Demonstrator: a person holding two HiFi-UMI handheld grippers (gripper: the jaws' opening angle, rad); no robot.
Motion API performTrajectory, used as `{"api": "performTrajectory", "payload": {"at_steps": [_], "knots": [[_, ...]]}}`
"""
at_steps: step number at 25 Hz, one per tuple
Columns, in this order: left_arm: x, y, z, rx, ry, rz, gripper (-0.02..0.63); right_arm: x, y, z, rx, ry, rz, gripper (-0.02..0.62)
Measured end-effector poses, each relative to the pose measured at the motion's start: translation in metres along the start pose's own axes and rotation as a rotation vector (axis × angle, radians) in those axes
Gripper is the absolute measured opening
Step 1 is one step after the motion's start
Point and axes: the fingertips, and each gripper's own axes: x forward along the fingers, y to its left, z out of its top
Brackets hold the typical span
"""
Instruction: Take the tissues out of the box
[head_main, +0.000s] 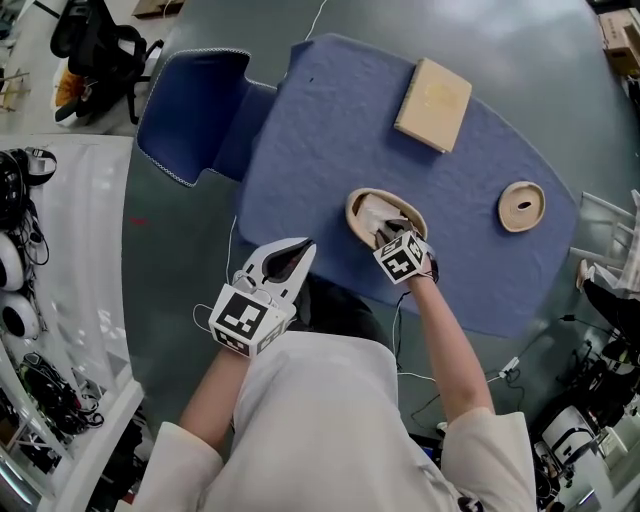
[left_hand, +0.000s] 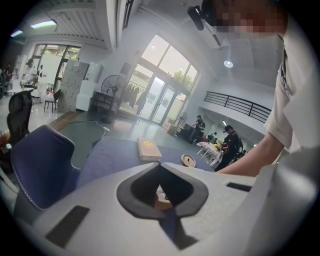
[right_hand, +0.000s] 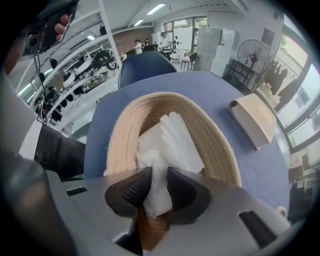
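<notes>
An oval woven basket (head_main: 355, 205) sits on the blue felt mat (head_main: 330, 130) and holds crumpled white tissues (head_main: 376, 214). My right gripper (head_main: 386, 233) points steeply down into it. In the right gripper view its jaws (right_hand: 159, 187) stand apart, and a peak of the tissue (right_hand: 167, 145) rises between the pads above the basket's rim (right_hand: 125, 135). A flat wooden tissue box (head_main: 433, 104) lies at the far side of the mat. My left gripper (head_main: 300, 248) hovers near the mat's front edge, shut and empty (left_hand: 160, 165).
A round wooden lid with a slot (head_main: 522, 206) lies to the right of the basket. A blue chair (head_main: 195, 110) stands at the table's left. Shelves with gear run along the left, and cables and equipment sit at the lower right. Several people stand far off in the hall.
</notes>
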Motion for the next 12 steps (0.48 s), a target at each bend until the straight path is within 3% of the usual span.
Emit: {"api": "performTrajectory", "payload": {"at_steps": [4, 6, 12], "knots": [[-0.003, 0.0, -0.003, -0.007, 0.004, 0.001, 0.008, 0.005, 0.003, 0.001, -0.043, 0.021, -0.004, 0.1], [-0.005, 0.001, -0.003, -0.006, 0.002, 0.002, 0.008, 0.003, 0.004, 0.002, -0.046, 0.014, 0.014, 0.051], [-0.013, 0.003, 0.006, 0.003, -0.014, 0.011, 0.008, -0.015, 0.005, 0.006, 0.008, -0.051, 0.026, 0.034]]}}
